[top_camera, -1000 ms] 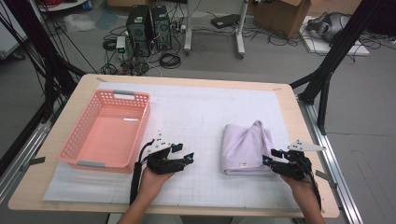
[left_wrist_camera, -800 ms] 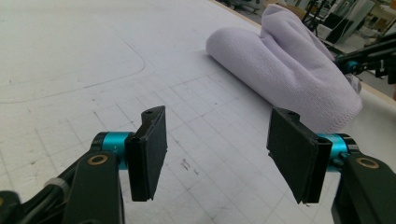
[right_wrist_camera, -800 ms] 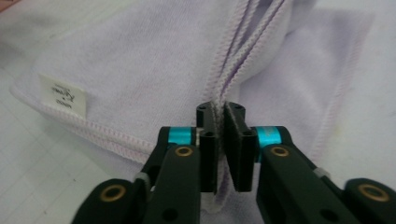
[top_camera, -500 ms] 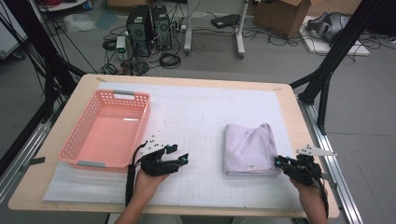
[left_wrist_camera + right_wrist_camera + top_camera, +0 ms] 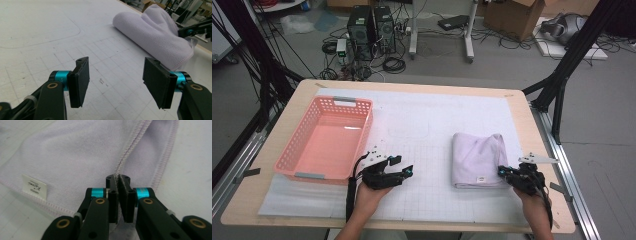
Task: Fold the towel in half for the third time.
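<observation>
A folded lilac towel [image 5: 477, 157] lies on the white mat, right of centre. My right gripper [image 5: 503, 171] sits at its near right corner. Its jaws have just been closing, and in the right gripper view the right gripper [image 5: 118, 180] is shut on the stitched hem of the towel [image 5: 75, 152], beside a small white label [image 5: 33, 186]. My left gripper [image 5: 407, 170] rests low over the mat near the front, left of the towel. Seen from its own camera, the left gripper [image 5: 116, 80] stands open with nothing between its pads, facing the towel [image 5: 155, 35].
A pink plastic basket [image 5: 364, 135] stands on the left part of the table, right beside my left hand. The table's front edge [image 5: 412, 225] runs just under both forearms. Black frame posts, computers and cables are on the floor beyond the table.
The right gripper's jaws have closed onto the towel's hem at its near right corner, and the hand shifted slightly. The left gripper has stayed where it was, still open.
</observation>
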`<action>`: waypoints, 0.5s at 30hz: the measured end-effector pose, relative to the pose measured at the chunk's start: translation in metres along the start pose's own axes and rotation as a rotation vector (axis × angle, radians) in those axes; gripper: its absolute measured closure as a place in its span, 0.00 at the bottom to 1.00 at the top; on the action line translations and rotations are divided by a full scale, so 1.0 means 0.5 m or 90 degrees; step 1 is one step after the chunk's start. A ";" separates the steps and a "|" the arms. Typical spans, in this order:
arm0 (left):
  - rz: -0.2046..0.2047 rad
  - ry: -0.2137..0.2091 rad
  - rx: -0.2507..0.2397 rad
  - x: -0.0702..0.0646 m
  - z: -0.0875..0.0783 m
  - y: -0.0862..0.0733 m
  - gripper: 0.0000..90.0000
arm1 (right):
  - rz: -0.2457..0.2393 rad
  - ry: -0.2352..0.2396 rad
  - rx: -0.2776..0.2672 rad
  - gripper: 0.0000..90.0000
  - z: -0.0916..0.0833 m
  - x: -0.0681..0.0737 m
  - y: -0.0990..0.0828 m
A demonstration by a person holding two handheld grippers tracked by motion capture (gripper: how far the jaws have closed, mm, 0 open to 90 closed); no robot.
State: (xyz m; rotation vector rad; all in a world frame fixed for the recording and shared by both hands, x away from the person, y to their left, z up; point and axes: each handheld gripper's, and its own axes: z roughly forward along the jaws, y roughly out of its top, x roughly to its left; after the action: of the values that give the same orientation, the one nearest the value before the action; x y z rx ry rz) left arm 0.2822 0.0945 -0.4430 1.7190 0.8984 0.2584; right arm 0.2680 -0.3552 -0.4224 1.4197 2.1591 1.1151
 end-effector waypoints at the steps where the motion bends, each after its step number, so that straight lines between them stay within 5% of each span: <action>1: -0.002 0.000 0.000 0.001 0.001 -0.001 0.43 | 0.000 -0.005 -0.009 0.97 -0.013 -0.002 0.001; 4: -0.002 0.000 -0.001 0.000 0.002 -0.001 0.43 | 0.010 -0.044 -0.009 0.96 -0.045 -0.008 -0.003; 6: -0.003 0.000 -0.001 0.000 0.003 -0.001 0.43 | 0.033 -0.047 0.023 0.94 -0.044 -0.017 -0.013; 8: -0.003 0.002 -0.003 0.002 0.001 0.000 0.43 | 0.052 -0.053 0.047 0.82 -0.032 -0.022 -0.025; 10: -0.006 0.004 -0.009 0.003 0.000 0.001 0.43 | 0.053 -0.071 0.022 0.74 -0.039 -0.021 -0.019; 15: -0.006 0.004 -0.005 0.005 -0.001 0.000 0.43 | -0.005 -0.089 -0.041 0.70 -0.044 -0.010 0.024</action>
State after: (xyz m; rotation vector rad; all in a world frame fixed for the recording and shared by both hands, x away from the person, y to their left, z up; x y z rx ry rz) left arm 0.2836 0.0965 -0.4433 1.7079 0.9091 0.2614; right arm 0.2636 -0.3666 -0.3999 1.4158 2.0130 1.0389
